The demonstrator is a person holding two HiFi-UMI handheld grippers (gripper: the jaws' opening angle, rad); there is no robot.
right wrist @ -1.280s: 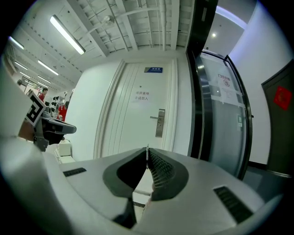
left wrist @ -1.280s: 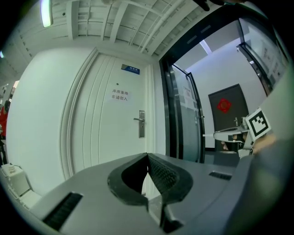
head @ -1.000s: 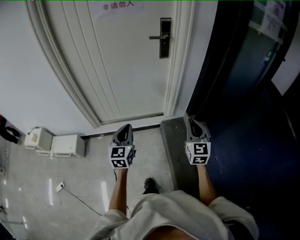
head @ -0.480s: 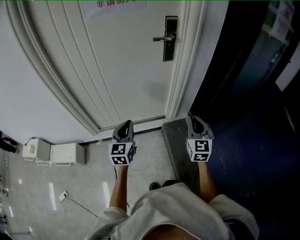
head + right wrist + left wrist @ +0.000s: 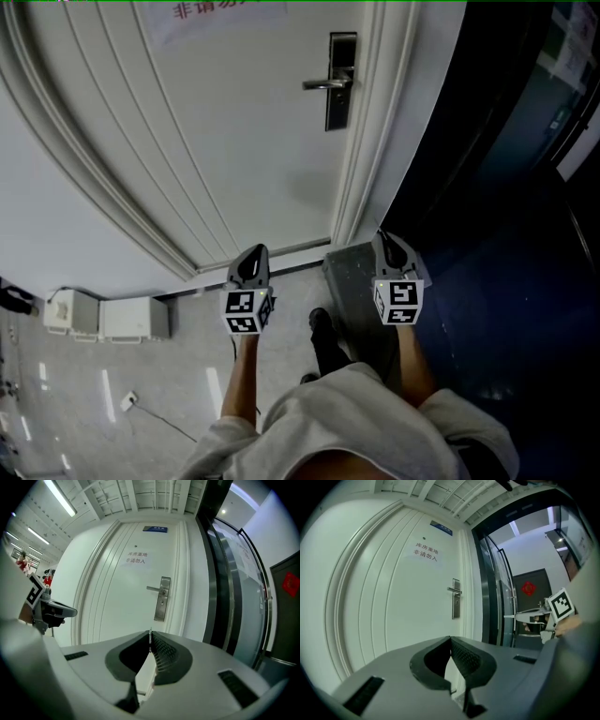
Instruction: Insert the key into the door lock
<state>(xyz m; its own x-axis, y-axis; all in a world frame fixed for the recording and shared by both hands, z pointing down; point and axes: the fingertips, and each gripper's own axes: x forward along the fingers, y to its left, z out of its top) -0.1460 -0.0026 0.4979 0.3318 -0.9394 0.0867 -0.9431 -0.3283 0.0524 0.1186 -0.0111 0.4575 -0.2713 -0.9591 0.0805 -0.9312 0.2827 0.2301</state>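
Observation:
The white door [image 5: 244,131] carries a dark lock plate [image 5: 338,81] with a silver lever handle [image 5: 322,84]. In the left gripper view the lock plate [image 5: 456,605] shows ahead, and the right gripper view has the lock plate [image 5: 162,598] ahead as well. My right gripper [image 5: 384,240] points level at the door, some way short of it, shut on a thin silver key [image 5: 150,636] whose edge pokes out between the tips. My left gripper [image 5: 251,253] is held beside it, shut with nothing in it. The right gripper [image 5: 534,616] shows from the side in the left gripper view.
A paper notice [image 5: 216,11] is stuck on the door. White boxes [image 5: 103,317] and a cable [image 5: 159,408] lie on the floor at the left. A grey pillar base [image 5: 352,281] and a dark glass wall [image 5: 487,187] stand to the right. The person's shoe [image 5: 322,326] is under the grippers.
Both grippers and the person have moved toward the door. The lock sits lower and larger in the head view, and a shoe has stepped forward between the arms.

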